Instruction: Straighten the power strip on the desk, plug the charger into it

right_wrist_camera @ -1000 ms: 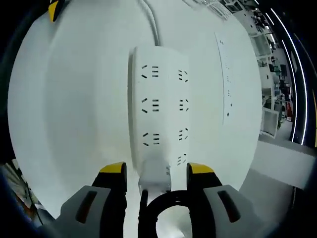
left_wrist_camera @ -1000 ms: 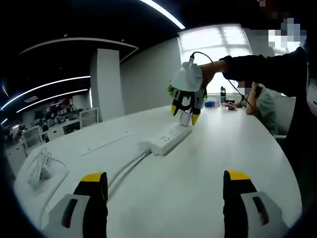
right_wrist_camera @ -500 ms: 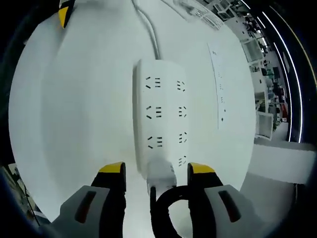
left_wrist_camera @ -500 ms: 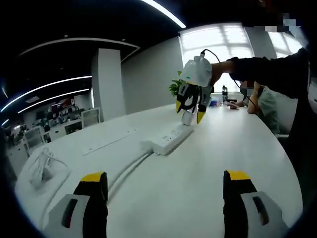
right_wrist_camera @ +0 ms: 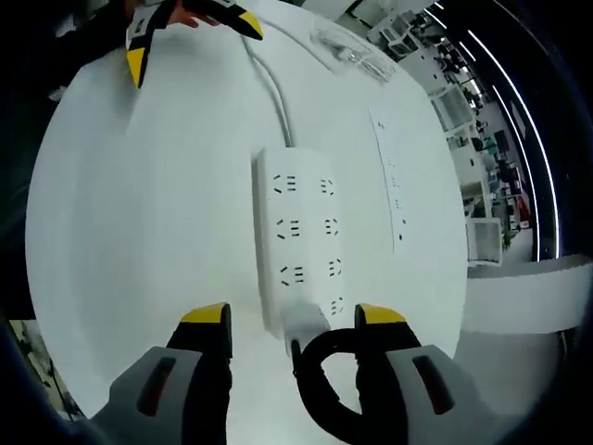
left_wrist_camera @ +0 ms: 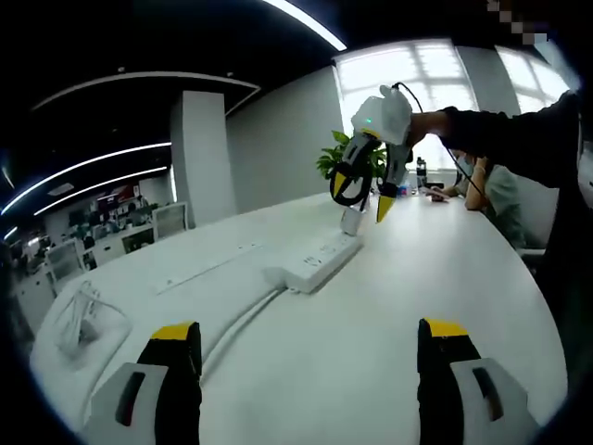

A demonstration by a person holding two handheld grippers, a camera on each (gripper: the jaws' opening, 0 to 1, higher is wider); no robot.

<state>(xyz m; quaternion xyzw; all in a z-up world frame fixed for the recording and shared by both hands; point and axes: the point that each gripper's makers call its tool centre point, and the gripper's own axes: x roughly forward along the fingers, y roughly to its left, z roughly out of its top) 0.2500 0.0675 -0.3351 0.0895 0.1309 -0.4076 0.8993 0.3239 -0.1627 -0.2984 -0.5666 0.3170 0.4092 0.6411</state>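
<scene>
Left gripper (left_wrist_camera: 308, 343): jaws spread wide at the bottom of the left gripper view, yellow tips up, nothing btwn them, bare white desk (left_wrist_camera: 371, 334) underneath. Just past them, centre frame, the white power strip (left_wrist_camera: 315, 262) lies flat on the desk, its white cord (left_wrist_camera: 243, 311) running from the near end toward lower left. At the strip's far end stands the white charger (left_wrist_camera: 350, 221), seated upright in a socket. Right gripper (left_wrist_camera: 368, 185) hangs above the charger, upper centre, tips pointing down, jaws apart, not touching the charger; a black cable loop (left_wrist_camera: 345, 185) hangs btwn its jaws, held by a dark-sleeved arm (left_wrist_camera: 500, 139) coming in from the right. Behind: green plant (left_wrist_camera: 334, 158), bright window (left_wrist_camera: 417, 83), a seated person (left_wrist_camera: 486, 190) at far right. Lower left on the desk: a bundle of white cable (left_wrist_camera: 79, 311). In the right gripper view, right gripper (right_wrist_camera: 292, 320) jaws stand open at the bottom; btwn them sits the charger (right_wrist_camera: 304, 324) plugged into the near end of the power strip (right_wrist_camera: 295, 232), w/ the black cable loop (right_wrist_camera: 320, 389) curling below it. Strip runs up-frame, sockets in two rows, cord (right_wrist_camera: 273, 88) leaving the far end toward the top. Left gripper (right_wrist_camera: 185, 23) shows at upper left, yellow tips apart. A recessed socket panel (right_wrist_camera: 394, 185) sits in the desk (right_wrist_camera: 139, 213) right of the strip.
</scene>
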